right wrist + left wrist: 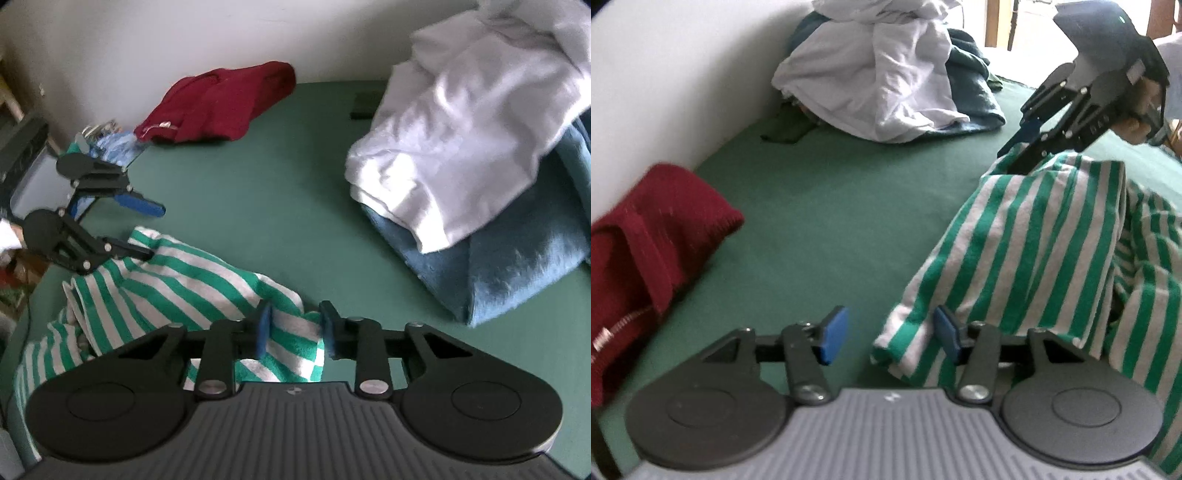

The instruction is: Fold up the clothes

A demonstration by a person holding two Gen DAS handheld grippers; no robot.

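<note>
Green-covered surface (820, 206) against white wall (665, 74). Green-and-white striped garment (1034, 251) lies bunched at near edge between both grippers. Left gripper (890, 334): jaws spread, right pad touching garment's corner, nothing pinched. Right gripper (295, 328): jaws spread around another striped corner, not pressed together. Red sweater (221, 103) by wall. White clothes (472, 122) piled on blue towel (517, 266), well apart.
</note>
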